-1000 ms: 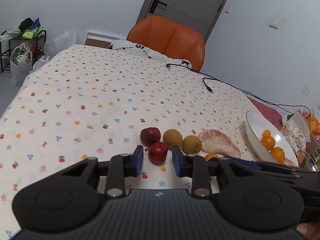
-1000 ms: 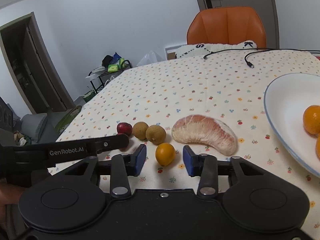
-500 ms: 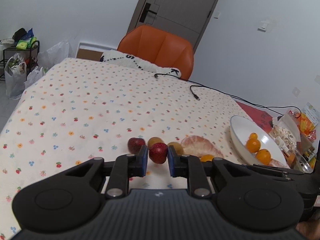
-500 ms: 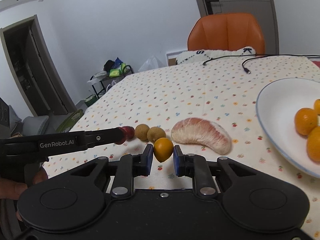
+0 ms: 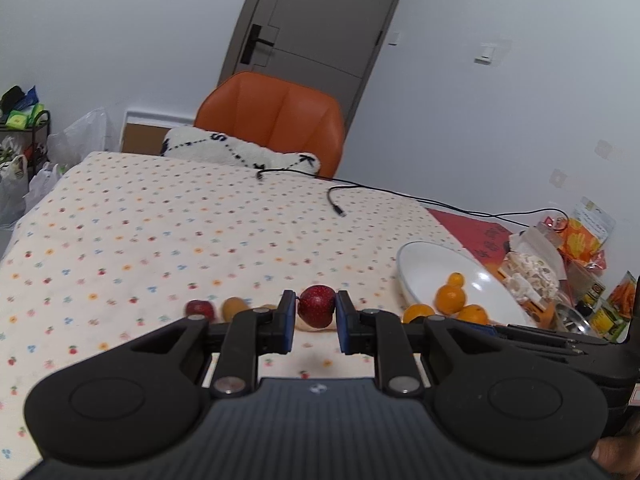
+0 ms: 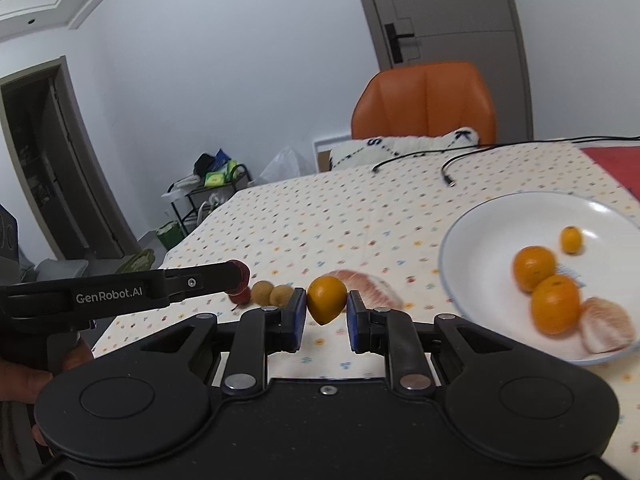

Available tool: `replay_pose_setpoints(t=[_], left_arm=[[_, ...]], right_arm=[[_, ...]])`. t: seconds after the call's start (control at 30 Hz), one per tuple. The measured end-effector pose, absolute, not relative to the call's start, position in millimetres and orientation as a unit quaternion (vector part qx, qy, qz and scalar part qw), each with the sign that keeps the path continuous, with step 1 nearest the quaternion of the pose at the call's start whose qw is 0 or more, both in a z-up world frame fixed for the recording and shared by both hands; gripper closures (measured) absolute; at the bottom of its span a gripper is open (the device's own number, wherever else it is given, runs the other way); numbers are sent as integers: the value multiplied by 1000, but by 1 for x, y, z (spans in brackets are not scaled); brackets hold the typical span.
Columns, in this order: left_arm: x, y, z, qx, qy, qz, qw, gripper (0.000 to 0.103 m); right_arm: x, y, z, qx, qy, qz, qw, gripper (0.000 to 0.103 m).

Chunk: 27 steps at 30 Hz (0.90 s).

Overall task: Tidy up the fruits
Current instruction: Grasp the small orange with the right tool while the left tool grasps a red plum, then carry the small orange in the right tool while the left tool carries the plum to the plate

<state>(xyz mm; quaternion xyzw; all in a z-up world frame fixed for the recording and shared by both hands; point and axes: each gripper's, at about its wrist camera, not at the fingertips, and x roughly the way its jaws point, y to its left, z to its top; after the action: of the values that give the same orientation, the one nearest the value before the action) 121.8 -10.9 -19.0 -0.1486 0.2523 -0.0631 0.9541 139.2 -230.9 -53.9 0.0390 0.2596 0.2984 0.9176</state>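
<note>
**Operator:** On the desk, largest item first: where does the white bowl sit, and why?

**Technician:** At the right side, near the loose fruit. It already holds three oranges and a peeled segment, so it reads as the collection point.

**Operator:** Remaining fruit on the cloth?

**Technician:** A peeled pomelo wedge, two brown round fruits and one red fruit, lying in a row beside each other.

**Operator:** State of the right tongs?

**Technician:** Pinching a small orange between the blue pads, clear of the cloth. Probable purpose: carry to the bowl.

**Operator:** Left tongs?

**Technician:** Pinching a red fruit at its widest part, likewise lifted. A centred grip limits slipping on round skin.
</note>
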Motion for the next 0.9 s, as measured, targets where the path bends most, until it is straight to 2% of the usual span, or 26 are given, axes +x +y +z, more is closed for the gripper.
replay_pose_setpoints(t=[0.9], left_arm=[[142,-95,-1,-115,239,-127,956,84]], right_arm=[[133,-321,-43,69,232,230,943,83]])
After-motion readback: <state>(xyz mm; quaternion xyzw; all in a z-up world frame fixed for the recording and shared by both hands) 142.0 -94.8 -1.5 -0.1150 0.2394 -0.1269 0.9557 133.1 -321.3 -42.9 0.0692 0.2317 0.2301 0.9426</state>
